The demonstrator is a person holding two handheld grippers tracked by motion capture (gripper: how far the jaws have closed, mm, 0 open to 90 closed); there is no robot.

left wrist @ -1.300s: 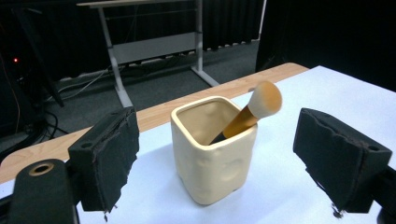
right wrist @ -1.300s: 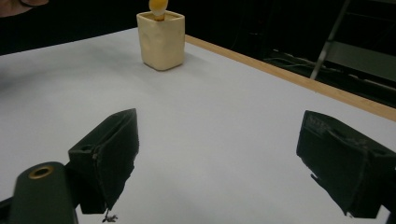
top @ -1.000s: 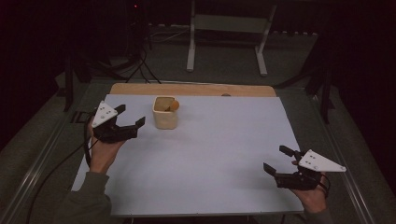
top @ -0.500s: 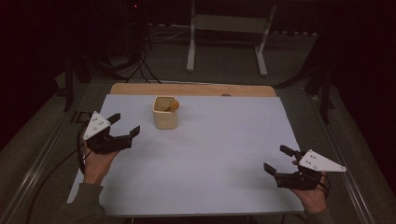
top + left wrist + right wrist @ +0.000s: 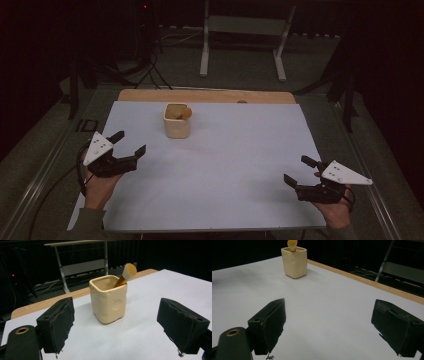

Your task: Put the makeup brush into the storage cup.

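Observation:
A cream square cup stands upright at the back of the white table. An orange-handled brush leans inside it, its bristle head above the rim. My left gripper hovers open at the table's left side, a little nearer than the cup and pointed at it, with nothing between its jaws. My right gripper rests open near the front right corner, nothing between its jaws, far from the cup.
A wooden strip runs along the table's far edge. Behind it on the dark floor stand a grey metal frame and cables. Metal rails flank the table's sides.
My left gripper has drawn back from beside the cup toward the near left and sunk a little, still open. The right gripper has stayed where it was.

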